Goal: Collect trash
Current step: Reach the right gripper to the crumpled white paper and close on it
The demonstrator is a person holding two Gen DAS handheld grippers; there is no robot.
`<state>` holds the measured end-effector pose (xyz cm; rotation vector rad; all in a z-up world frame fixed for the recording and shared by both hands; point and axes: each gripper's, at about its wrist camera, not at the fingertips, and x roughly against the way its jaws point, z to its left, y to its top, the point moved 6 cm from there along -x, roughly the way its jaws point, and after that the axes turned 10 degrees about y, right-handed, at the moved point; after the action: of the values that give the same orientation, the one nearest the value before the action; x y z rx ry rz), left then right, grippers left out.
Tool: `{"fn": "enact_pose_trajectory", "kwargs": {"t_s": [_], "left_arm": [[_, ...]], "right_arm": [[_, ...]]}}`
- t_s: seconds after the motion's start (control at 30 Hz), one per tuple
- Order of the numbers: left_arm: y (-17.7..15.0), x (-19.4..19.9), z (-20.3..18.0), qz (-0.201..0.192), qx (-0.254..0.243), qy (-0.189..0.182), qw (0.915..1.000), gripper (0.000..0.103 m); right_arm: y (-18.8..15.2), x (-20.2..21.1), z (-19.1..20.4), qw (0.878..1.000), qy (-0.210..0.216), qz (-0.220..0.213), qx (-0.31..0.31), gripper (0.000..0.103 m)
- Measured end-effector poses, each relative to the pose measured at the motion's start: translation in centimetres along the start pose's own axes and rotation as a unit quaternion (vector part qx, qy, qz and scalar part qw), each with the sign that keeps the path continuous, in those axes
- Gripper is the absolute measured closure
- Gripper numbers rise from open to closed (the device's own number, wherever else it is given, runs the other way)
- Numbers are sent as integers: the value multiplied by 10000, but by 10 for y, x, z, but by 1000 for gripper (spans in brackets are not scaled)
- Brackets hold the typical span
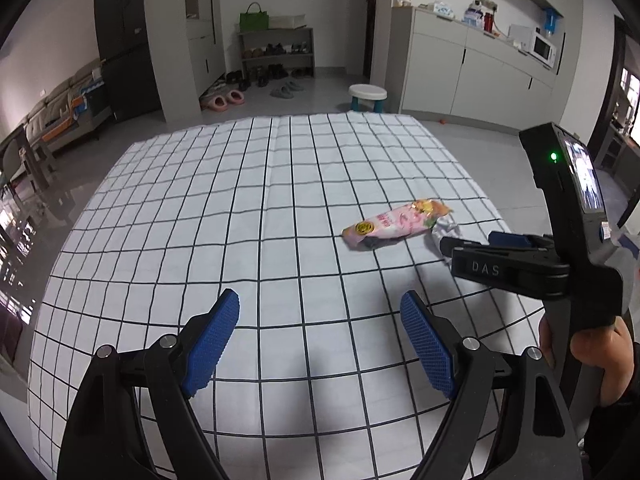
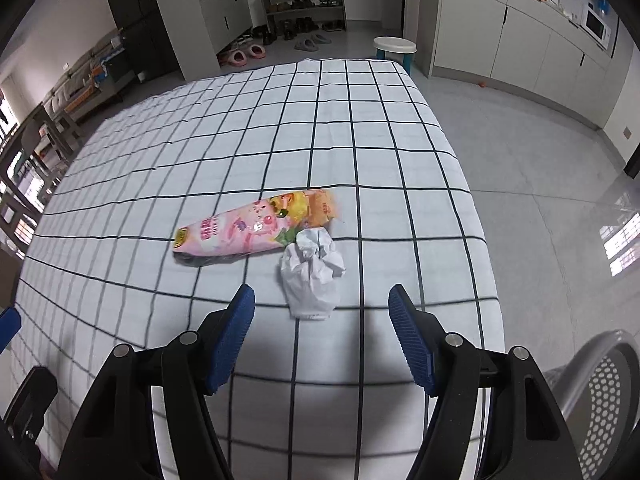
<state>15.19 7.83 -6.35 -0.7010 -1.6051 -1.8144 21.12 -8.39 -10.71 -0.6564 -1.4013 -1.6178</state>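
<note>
our right gripper (image 2: 322, 300) hangs spread just short of the crumpled paper (image 2: 311, 270), which touches the pink snack wrapper (image 2: 256, 230) on the checked tablecloth (image 2: 360, 120). left gripper (image 1: 320, 312) gapes empty. pinching low might snag cloth.

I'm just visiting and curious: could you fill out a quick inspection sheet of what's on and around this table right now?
Surface: checked tablecloth, flat.
Job's things: pink snack wrapper and crumpled white paper, touching.
Clutter: nothing seen.
Grippers: right gripper open, jaws just short of the paper; left gripper open over bare cloth.
Cables: nothing seen.
Surroundings: stool, shoe rack, cabinets with microwave, mesh bin at right.
</note>
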Motion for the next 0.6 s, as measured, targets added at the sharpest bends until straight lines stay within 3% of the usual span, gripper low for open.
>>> {"fn": "enact_pose_trajectory", "kwargs": {"t_s": [0.37, 0.47, 0.6], "left_arm": [[-7, -8, -1, 90, 0, 22, 10000, 22], [-6, -7, -2, 95, -3, 25, 10000, 22], [-8, -8, -2, 109, -13, 28, 9999, 22]], "right_arm": [[4, -16, -5, 9997, -224, -11, 120, 37], [5, -20, 2, 9992, -295, -4, 268, 47], [2, -23, 6, 9990, -247, 105, 344, 70]]}}
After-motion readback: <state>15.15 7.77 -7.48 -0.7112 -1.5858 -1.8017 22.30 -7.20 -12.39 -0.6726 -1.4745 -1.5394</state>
